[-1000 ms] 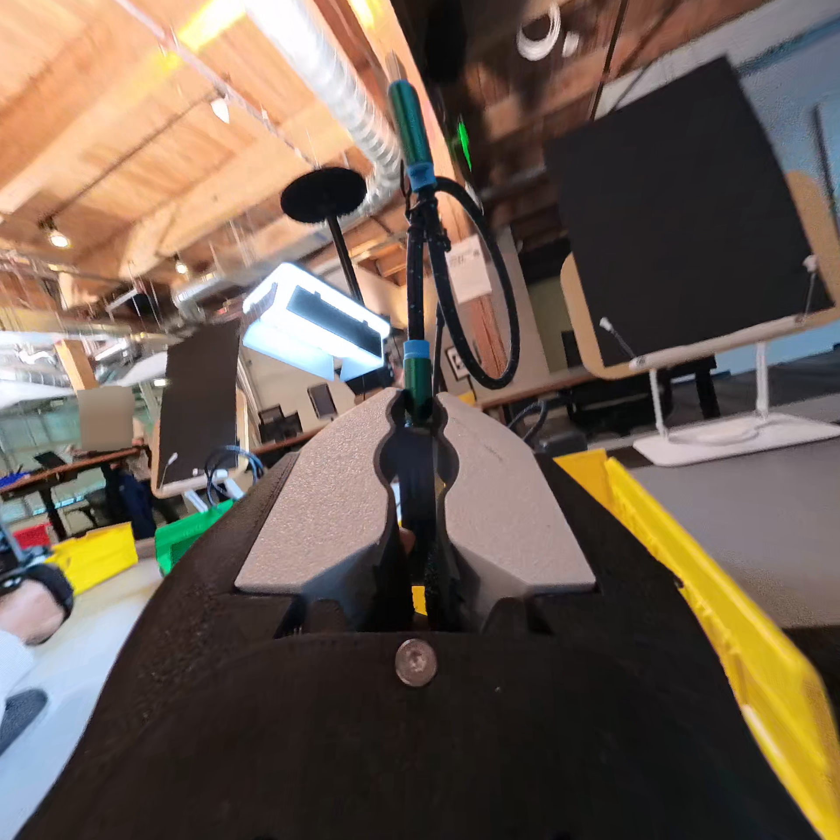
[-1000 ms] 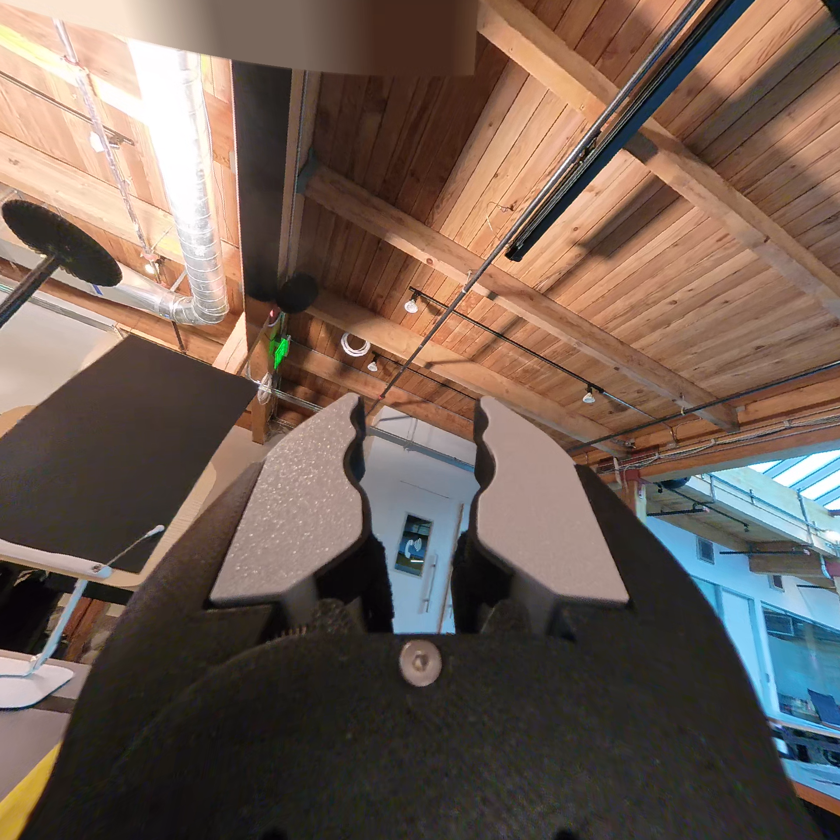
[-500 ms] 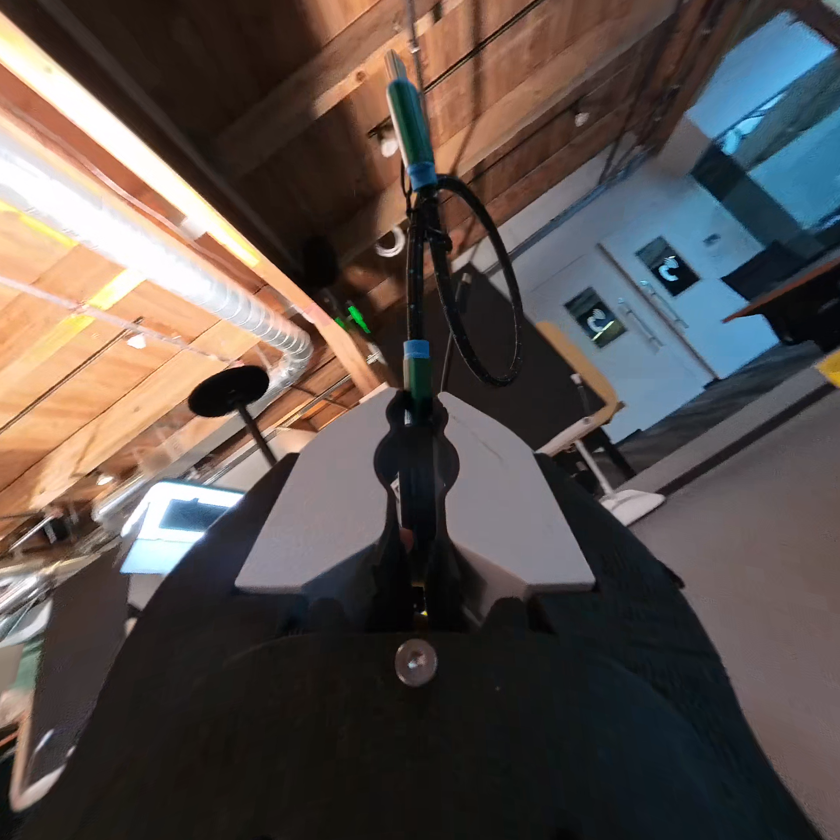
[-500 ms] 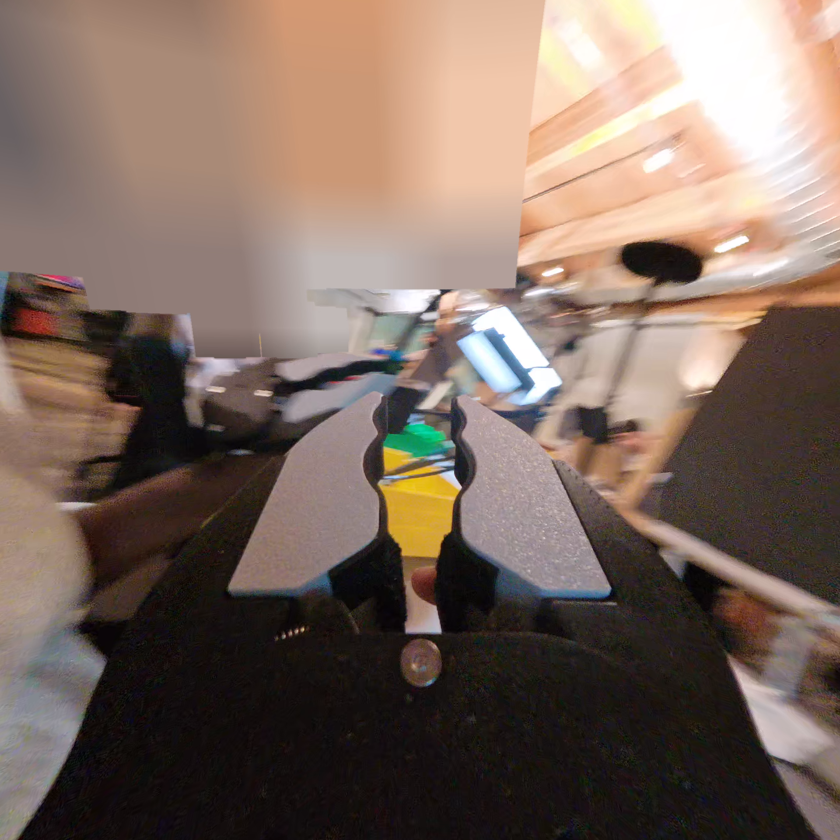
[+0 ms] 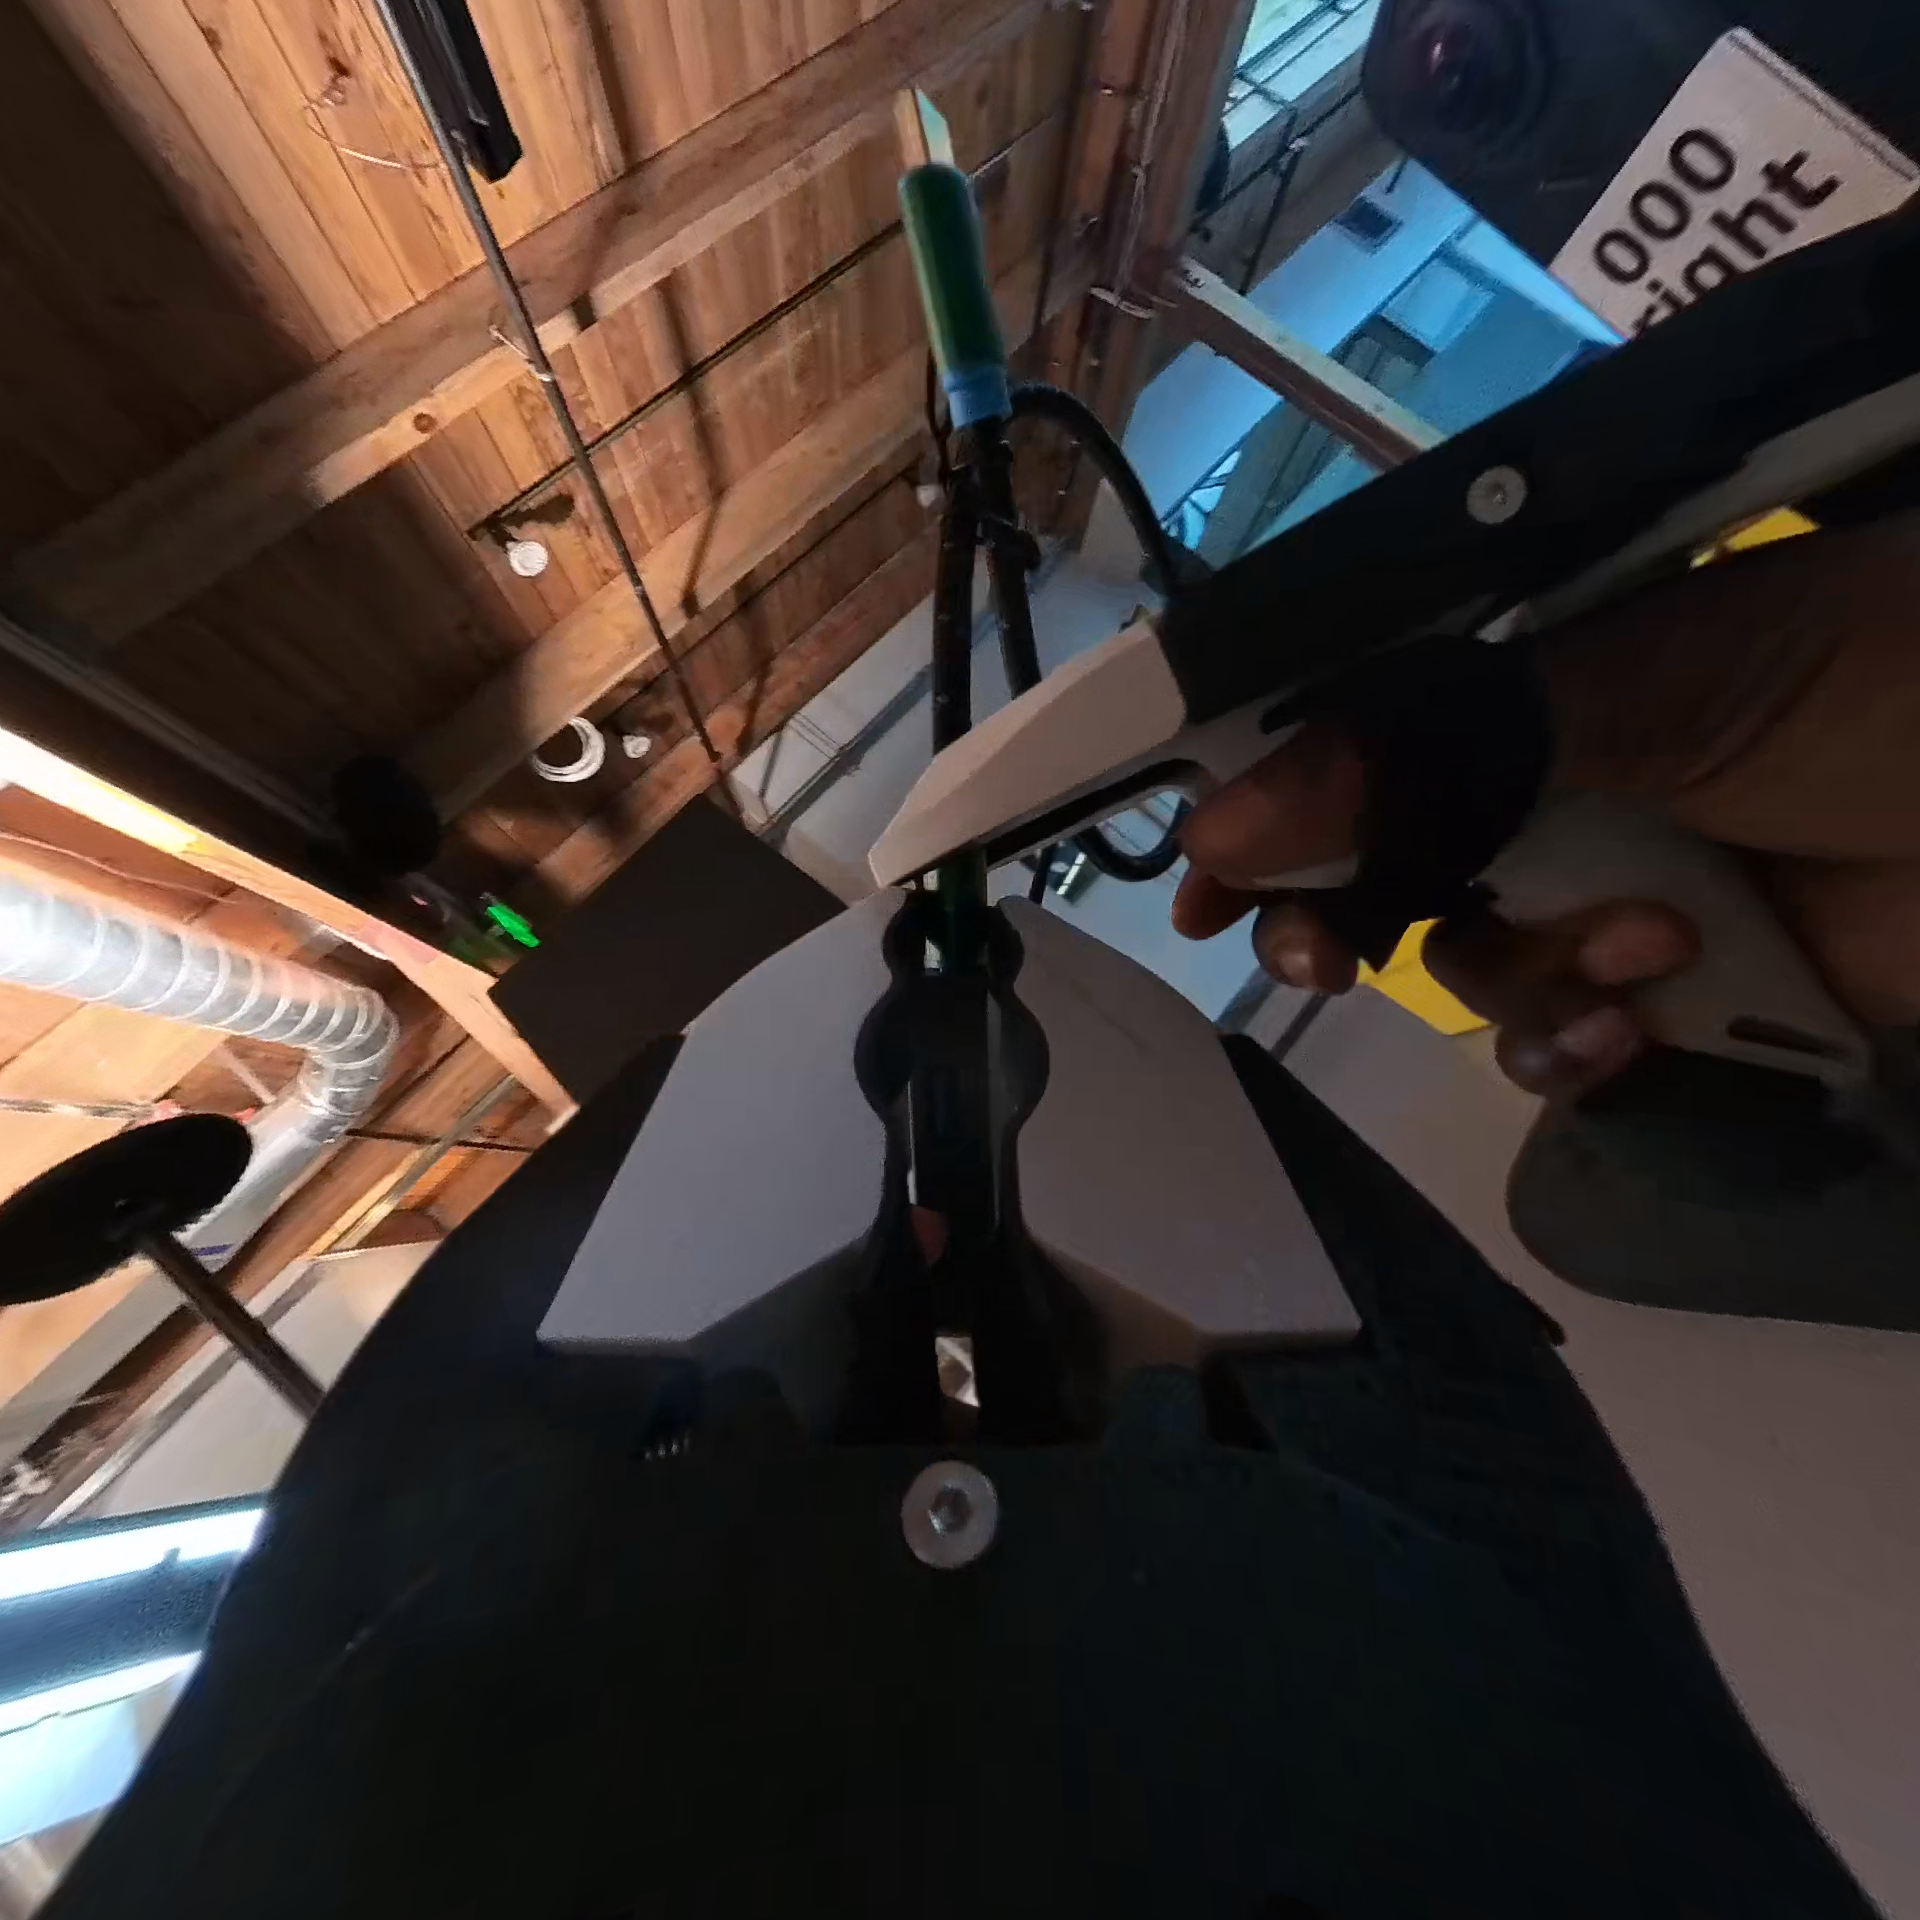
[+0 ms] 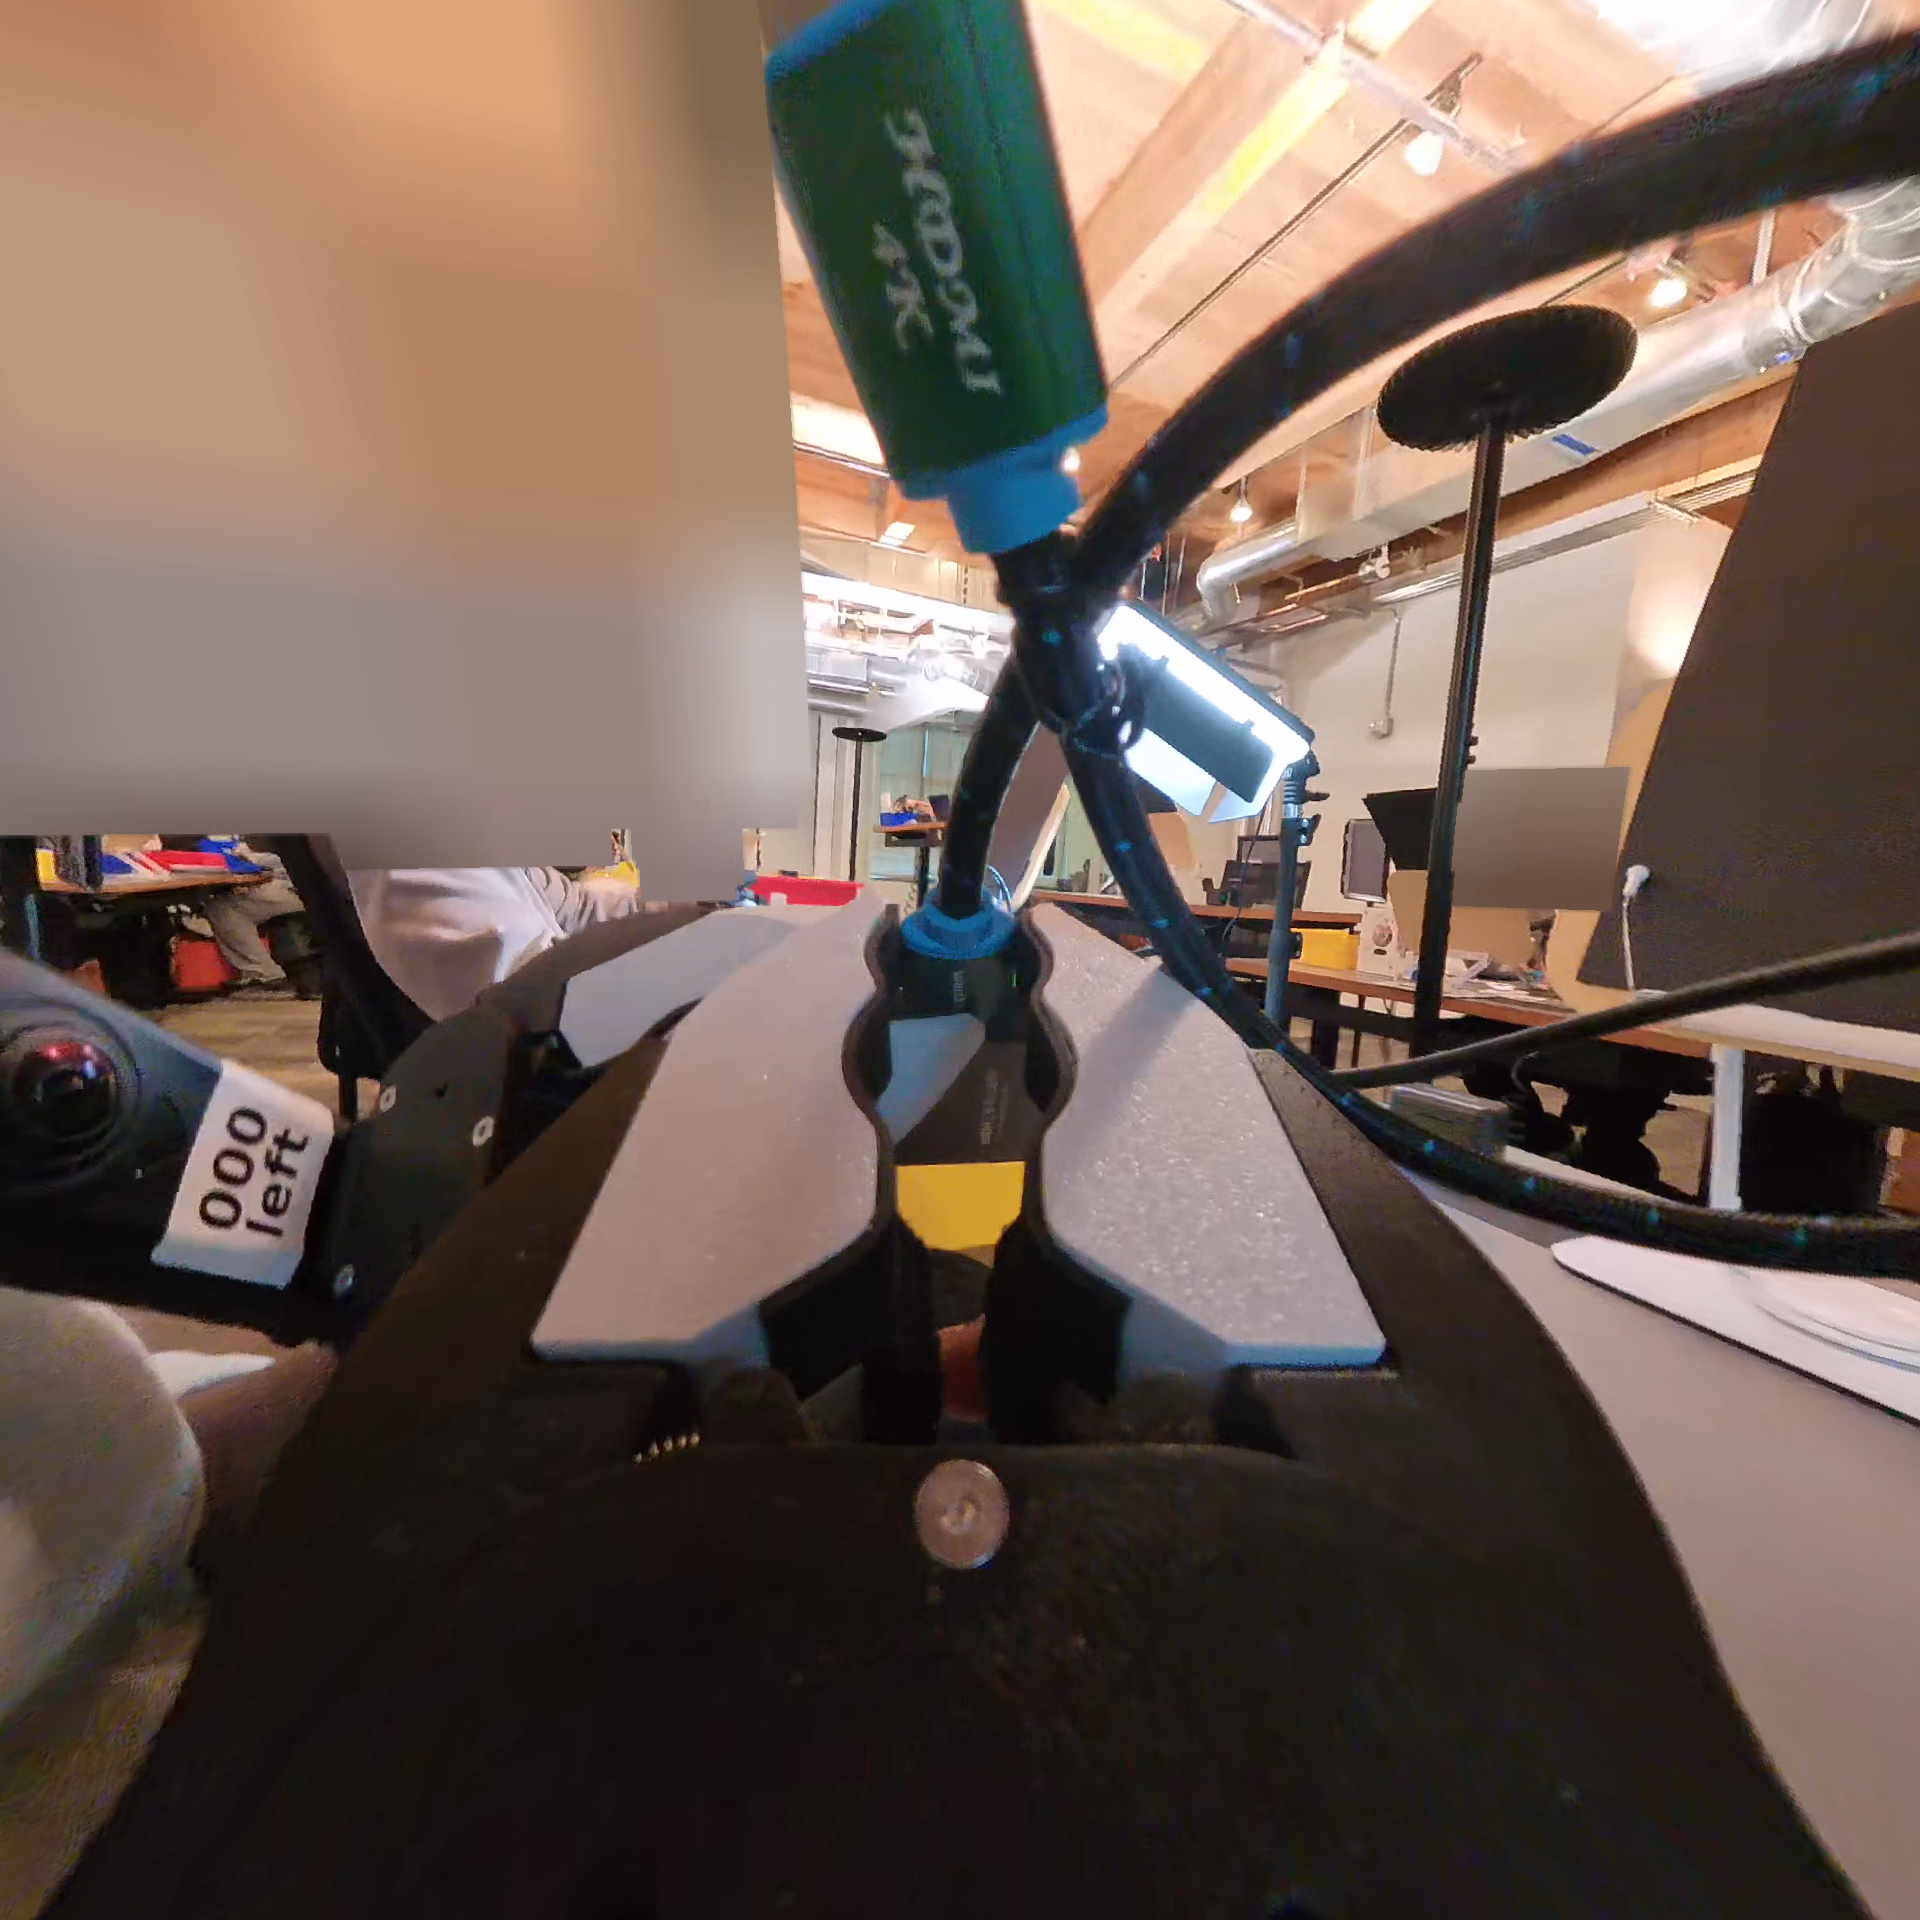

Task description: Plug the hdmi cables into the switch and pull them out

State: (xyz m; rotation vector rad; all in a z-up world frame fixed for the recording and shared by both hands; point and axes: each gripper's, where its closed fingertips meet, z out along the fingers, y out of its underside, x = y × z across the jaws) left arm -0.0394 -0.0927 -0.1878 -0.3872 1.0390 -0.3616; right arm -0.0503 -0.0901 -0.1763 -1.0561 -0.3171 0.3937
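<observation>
Shows left gripper (image 5: 951,920) clamped on the green plug (image 5: 964,885), right gripper (image 6: 956,940) newly arrived, jaws narrowed around it, grip unclear, suggesting a pull-out.

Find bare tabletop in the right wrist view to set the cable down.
Bare grey tabletop between the right gripper and the white stand base. Crowded: braided cable runs along the base's far edge; left gripper, jaws shut on the switch, crowds the other side.
</observation>
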